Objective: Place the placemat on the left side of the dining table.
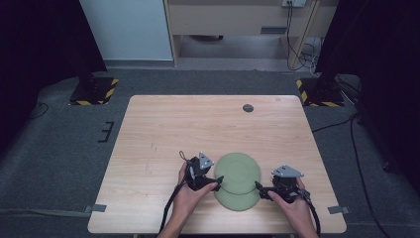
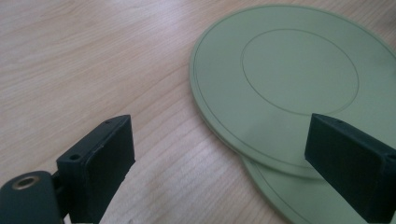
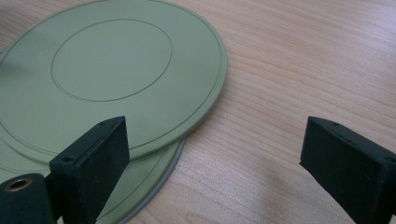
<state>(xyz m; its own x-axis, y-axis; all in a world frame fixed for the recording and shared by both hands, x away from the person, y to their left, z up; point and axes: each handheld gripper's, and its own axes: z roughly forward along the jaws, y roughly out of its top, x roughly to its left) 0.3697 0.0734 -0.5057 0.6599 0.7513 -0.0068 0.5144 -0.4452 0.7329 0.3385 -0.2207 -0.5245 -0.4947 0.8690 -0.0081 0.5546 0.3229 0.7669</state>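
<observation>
Two flat pale-green round discs lie overlapped on the wooden table (image 1: 173,129). The upper disc (image 1: 238,170) (image 2: 289,70) (image 3: 107,70) rests partly over the lower disc (image 1: 240,201) (image 2: 299,196) (image 3: 140,186), which sticks out toward the near side. My left gripper (image 1: 217,180) (image 2: 224,140) stands open at the discs' left edge, its right jaw hovering over the rim and nothing pinched. My right gripper (image 1: 259,189) (image 3: 217,144) is open at their right edge, with its left jaw over the rim and its right jaw over bare wood.
A small grey round cap (image 1: 248,108) sits in the tabletop near the far edge. Two stand bases with yellow-black tape (image 1: 94,91) (image 1: 317,91) rest on the grey carpet beyond the table. Cables trail on the floor at the right.
</observation>
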